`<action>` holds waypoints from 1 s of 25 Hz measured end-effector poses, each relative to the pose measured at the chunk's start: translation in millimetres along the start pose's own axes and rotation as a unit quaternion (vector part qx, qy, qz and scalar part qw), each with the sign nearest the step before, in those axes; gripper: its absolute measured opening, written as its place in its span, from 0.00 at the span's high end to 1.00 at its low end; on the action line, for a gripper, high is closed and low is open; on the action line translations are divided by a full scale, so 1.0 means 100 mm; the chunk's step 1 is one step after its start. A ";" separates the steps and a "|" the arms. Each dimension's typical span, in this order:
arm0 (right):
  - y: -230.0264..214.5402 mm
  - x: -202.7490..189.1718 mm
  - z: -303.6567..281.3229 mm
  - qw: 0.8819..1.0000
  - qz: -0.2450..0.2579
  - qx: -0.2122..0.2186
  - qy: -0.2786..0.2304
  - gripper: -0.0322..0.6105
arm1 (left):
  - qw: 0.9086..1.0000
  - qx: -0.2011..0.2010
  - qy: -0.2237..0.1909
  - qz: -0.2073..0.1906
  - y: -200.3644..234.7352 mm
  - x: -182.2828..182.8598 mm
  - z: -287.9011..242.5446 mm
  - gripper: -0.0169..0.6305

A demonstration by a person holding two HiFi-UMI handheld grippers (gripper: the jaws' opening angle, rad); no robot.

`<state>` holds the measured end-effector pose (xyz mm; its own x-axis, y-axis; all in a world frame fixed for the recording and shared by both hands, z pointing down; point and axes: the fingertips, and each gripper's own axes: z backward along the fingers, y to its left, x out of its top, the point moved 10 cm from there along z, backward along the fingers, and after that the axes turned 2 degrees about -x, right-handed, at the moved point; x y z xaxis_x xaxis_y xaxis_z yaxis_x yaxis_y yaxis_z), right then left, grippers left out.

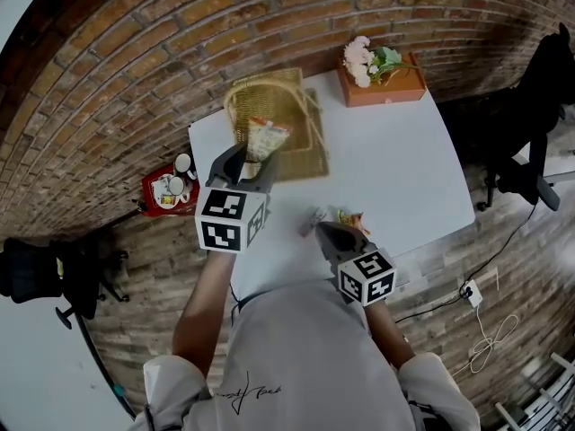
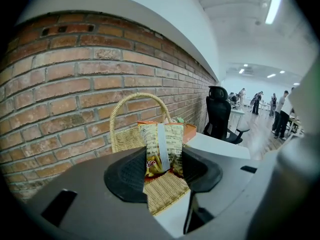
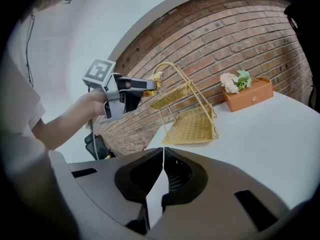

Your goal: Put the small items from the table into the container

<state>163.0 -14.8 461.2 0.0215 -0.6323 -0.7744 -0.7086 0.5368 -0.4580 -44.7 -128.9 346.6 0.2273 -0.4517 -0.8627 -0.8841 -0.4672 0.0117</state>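
Note:
My left gripper (image 1: 254, 158) is shut on a yellow snack packet (image 1: 267, 137) and holds it upright in the air over the near side of the wicker basket (image 1: 266, 102). In the left gripper view the packet (image 2: 161, 143) is pinched between both pads, with the basket's handle (image 2: 131, 104) behind it. My right gripper (image 1: 326, 231) rests low at the table's near edge, shut and empty (image 3: 162, 154). Just beyond its tips lie a small pale wrapper (image 1: 313, 220) and an orange packet (image 1: 352, 217). In the right gripper view the left gripper (image 3: 131, 90) hangs beside the basket (image 3: 172, 95).
A flat wicker mat (image 1: 303, 153) lies in front of the basket. An orange box with flowers (image 1: 384, 81) stands at the white table's (image 1: 404, 169) far right corner. A red stool with cups (image 1: 168, 189) is left of the table. Black office chairs (image 1: 537, 142) stand on the right.

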 end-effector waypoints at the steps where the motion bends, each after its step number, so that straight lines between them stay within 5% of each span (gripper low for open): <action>1: 0.00 0.01 0.00 1.000 0.001 0.001 0.001 0.92 | 1.000 0.002 0.001 0.003 0.01 0.00 -0.02 0.69; 17: -0.05 0.04 -0.07 1.000 -0.003 0.001 0.014 0.92 | 0.999 0.012 0.029 -0.010 0.14 -0.04 -0.24 0.69; 25: -0.06 0.06 -0.04 1.000 -0.003 -0.007 0.012 0.92 | 1.000 0.017 0.008 -0.002 0.18 0.00 -0.22 0.62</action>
<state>164.6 -24.3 461.6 0.0092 -0.6488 -0.7609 -0.7189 0.5246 -0.4560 -51.4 -154.0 358.4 0.2363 -0.4618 -0.8549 -0.8964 -0.4433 -0.0083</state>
